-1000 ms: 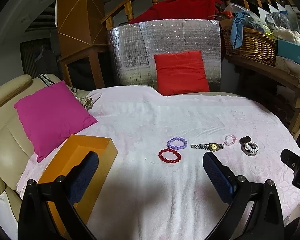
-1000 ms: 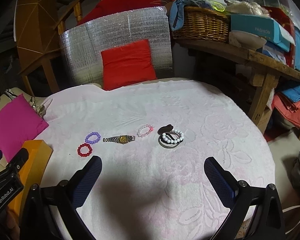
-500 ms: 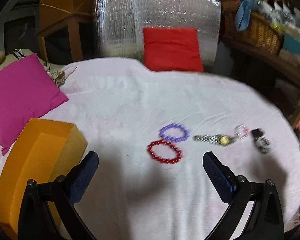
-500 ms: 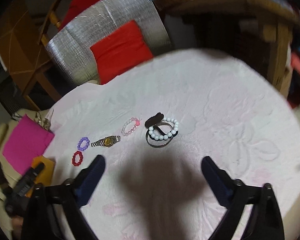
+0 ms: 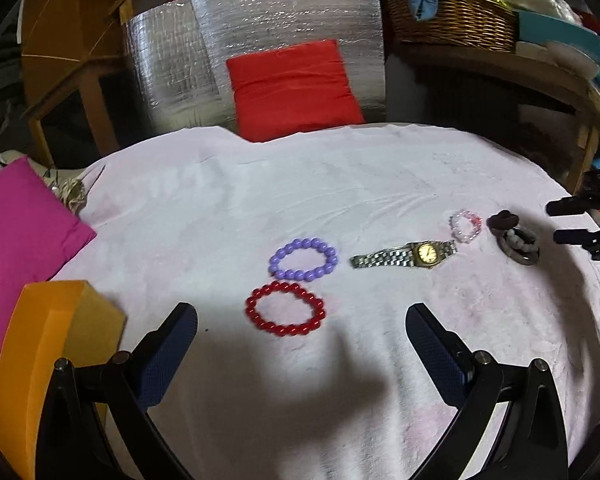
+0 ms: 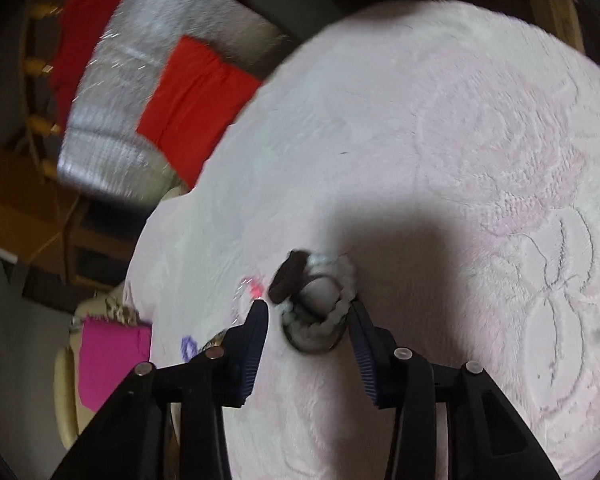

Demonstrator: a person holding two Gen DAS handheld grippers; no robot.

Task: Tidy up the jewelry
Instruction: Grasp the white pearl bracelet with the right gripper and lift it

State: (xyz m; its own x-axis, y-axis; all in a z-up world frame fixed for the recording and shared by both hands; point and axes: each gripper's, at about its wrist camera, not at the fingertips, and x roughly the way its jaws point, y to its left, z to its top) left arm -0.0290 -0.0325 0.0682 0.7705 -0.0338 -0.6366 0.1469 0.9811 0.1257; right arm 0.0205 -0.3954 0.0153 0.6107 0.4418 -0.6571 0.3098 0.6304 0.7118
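Note:
On the pale pink cloth (image 5: 340, 184) lie a red bead bracelet (image 5: 286, 309), a purple bead bracelet (image 5: 303, 260), a metal watch (image 5: 404, 257), a small pink bead bracelet (image 5: 465, 226) and a pile of a white bead bracelet, metal bangle and dark piece (image 5: 518, 242). My left gripper (image 5: 302, 336) is open, just short of the red bracelet. My right gripper (image 6: 308, 308) is open, its fingers on either side of the white bracelet pile (image 6: 318, 308), low over the cloth. It also shows in the left wrist view (image 5: 580, 222).
An orange box (image 5: 44, 344) stands at the left front beside a magenta cushion (image 5: 16, 236). A red cushion (image 5: 294, 86) leans on a silver foil panel (image 5: 256, 36) at the back. A wicker basket (image 5: 456, 16) sits on a wooden shelf to the right.
My right gripper has dropped and moved forward to straddle the white bracelet pile, its fingers closer together. My left gripper has moved toward the red bracelet.

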